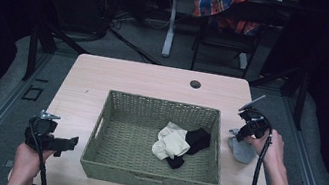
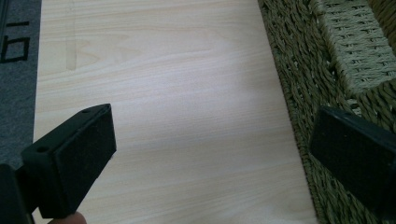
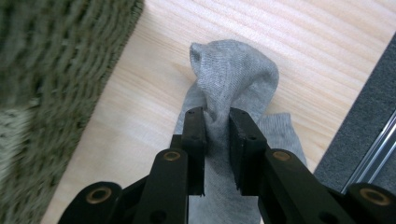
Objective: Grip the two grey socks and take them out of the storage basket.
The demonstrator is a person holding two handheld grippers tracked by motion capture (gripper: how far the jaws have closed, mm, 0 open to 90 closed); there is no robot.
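A grey sock [image 1: 243, 151] [image 3: 233, 70] lies on the wooden table [image 1: 104, 77] just right of a woven green basket [image 1: 160, 103] [image 3: 46, 93]. My right gripper [image 1: 241, 135] [image 3: 217, 121] points down onto it, with both jaws pinching a raised fold of the sock's fabric. Inside the basket lie a cream sock [image 1: 172, 142] and a black sock [image 1: 197, 139], overlapping. My left gripper [image 1: 74, 143] [image 2: 210, 158] hovers low at the basket's front left corner. Its jaws stand wide apart over bare tabletop, with the basket wall [image 2: 303, 70] beside one jaw.
A round cable hole [image 1: 195, 84] sits near the table's far edge. Behind the table stands a chair draped with a plaid cloth [image 1: 228, 4]. The table's right edge runs close to the grey sock, with grey floor [image 3: 369, 107] beyond it.
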